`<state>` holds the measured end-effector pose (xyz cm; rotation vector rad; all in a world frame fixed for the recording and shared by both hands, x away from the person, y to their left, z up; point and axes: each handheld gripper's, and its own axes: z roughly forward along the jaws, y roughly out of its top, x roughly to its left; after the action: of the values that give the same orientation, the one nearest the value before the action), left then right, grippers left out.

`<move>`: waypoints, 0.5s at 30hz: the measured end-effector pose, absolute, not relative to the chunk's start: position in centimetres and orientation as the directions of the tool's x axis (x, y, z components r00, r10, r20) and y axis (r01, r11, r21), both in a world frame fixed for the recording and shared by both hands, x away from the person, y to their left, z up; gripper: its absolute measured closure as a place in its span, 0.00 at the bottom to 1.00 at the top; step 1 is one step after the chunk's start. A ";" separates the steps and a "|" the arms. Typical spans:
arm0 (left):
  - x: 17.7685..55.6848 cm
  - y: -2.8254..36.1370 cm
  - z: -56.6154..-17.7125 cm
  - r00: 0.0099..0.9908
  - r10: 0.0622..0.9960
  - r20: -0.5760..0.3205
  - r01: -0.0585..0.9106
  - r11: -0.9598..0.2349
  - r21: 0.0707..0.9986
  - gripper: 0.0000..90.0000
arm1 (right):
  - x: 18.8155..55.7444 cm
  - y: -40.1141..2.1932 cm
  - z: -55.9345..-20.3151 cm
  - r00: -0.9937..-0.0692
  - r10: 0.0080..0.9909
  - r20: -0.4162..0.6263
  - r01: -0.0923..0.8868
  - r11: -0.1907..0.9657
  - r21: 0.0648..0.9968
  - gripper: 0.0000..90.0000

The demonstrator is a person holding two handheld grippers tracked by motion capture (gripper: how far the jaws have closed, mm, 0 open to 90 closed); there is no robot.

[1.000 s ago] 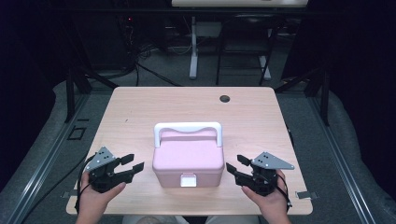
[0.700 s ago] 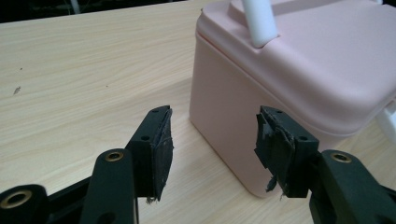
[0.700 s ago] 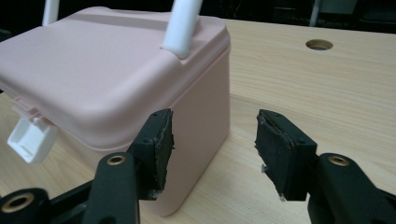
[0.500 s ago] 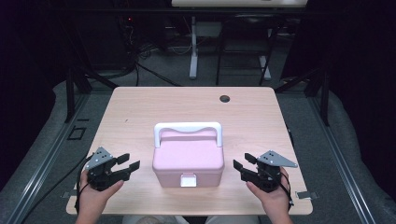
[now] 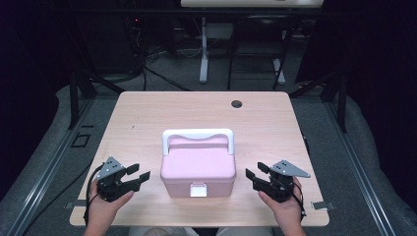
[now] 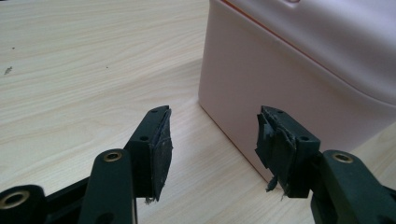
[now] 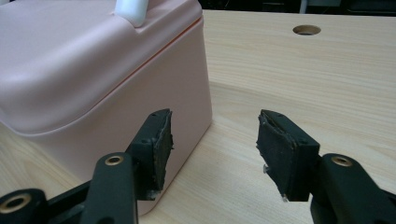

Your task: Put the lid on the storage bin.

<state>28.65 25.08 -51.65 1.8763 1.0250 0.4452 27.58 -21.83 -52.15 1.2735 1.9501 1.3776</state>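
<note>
Box: a pink box [image 5: 198, 169] with a white handle [image 5: 197, 134] and a white latch [image 5: 198, 190] sits shut on the bench [image 5: 147, 113], near its 6 o'clock edge, midway between the two hands.
Left hand-held gripper: the left hand-held gripper [image 5: 138, 173] sits at 9 o'clock of the box, near it but apart; jaws spread, nothing between them. In the left gripper view [image 6: 212, 140] the box's side wall [image 6: 280, 74] stands just beyond the jaw tips.
Right hand-held gripper: the right hand-held gripper [image 5: 255, 171] sits at 3 o'clock of the box, apart from it; jaws spread and empty. In the right gripper view [image 7: 214, 140] the box's corner [image 7: 177, 84] lies behind one jaw.
Bench hole: a round hole [image 5: 237, 103] lies at 12 o'clock, well apart from the box.
</note>
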 end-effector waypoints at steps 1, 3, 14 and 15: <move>28.7 25.1 -51.7 0.590 0.801 -0.102 0.466 -0.234 0.853 0.49 | 27.6 -21.8 -52.2 -0.484 0.862 0.154 0.436 0.085 0.896 0.49; 28.7 25.1 -51.8 0.596 0.799 -0.082 0.458 -0.254 0.852 0.49 | 27.6 -21.6 -52.3 -0.483 0.863 0.149 0.428 0.085 0.900 0.49; 29.2 25.0 -52.9 0.617 0.784 -0.071 0.442 -0.270 0.855 0.46 | 28.2 -21.8 -53.2 -0.464 0.874 0.147 0.453 0.092 0.887 0.46; 29.3 25.0 -53.0 0.612 0.788 -0.075 0.445 -0.265 0.855 0.46 | 28.4 -21.8 -53.4 -0.464 0.874 0.145 0.453 0.093 0.887 0.44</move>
<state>29.31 24.99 -53.01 1.9055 0.9832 0.4618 28.36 -21.84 -53.40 1.3000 1.9549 1.3361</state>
